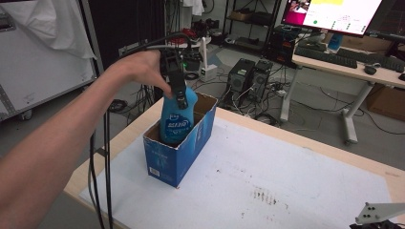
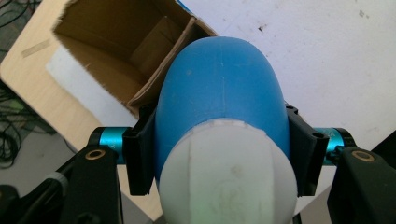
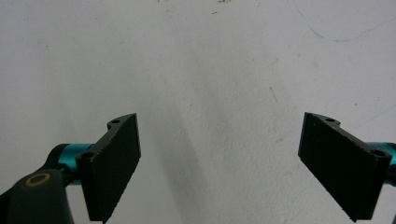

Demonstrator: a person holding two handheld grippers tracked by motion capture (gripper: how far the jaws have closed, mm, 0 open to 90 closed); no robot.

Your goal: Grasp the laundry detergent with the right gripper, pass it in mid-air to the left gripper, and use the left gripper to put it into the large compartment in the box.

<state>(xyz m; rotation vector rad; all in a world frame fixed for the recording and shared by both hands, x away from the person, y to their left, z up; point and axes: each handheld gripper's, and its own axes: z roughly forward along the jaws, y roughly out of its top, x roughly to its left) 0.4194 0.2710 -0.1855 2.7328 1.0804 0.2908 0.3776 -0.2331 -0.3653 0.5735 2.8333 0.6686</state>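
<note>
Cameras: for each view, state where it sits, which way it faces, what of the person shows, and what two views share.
High view: above the person's side, facing forward and down on the table; forearm, left gripper, box.
Left gripper view: on the left gripper, looking down its jaws at the bottle.
Right gripper view: on the right gripper, jaws apart, facing bare table.
Shared: high and left views both show bottle and box.

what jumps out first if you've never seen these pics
A glossy blue plastic bottle with a white cap stands out at the table's far left, clamped by the left gripper and partly inside an open-topped blue cardboard box. At the near right, the right gripper hangs open over the stained white table cover.
</note>
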